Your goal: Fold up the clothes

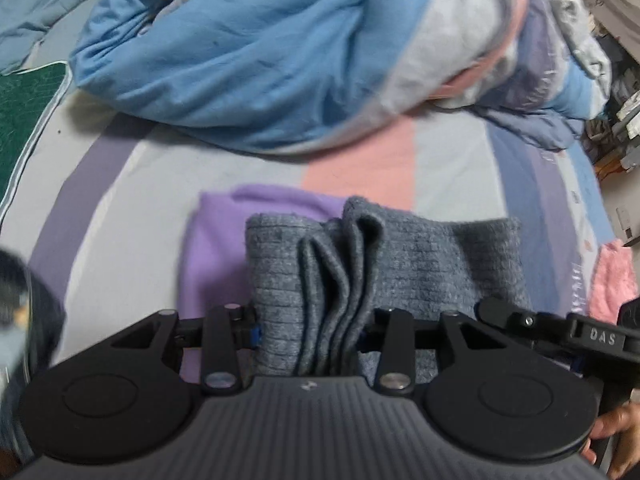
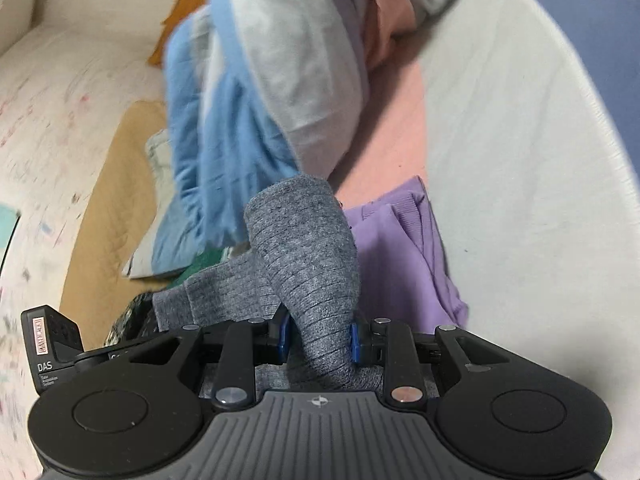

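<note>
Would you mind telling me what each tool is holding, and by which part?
Both tools, left and right, grip the folded grey knit garment by bunched folds at its near edge.

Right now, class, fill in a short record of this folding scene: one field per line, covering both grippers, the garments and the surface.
left gripper: shut on grey knit, several layers bunched between its fingers
right gripper: shut on grey knit, a rolled fold clamped between blue pads
grey knit: folded, gripped from both sides
purple garment: lies folded under and beside the knit
duvet: blue, white and pink, heaped behind the clothes
surface: striped bedsheet
pink fluffy item: at right edge, partly seen
</note>
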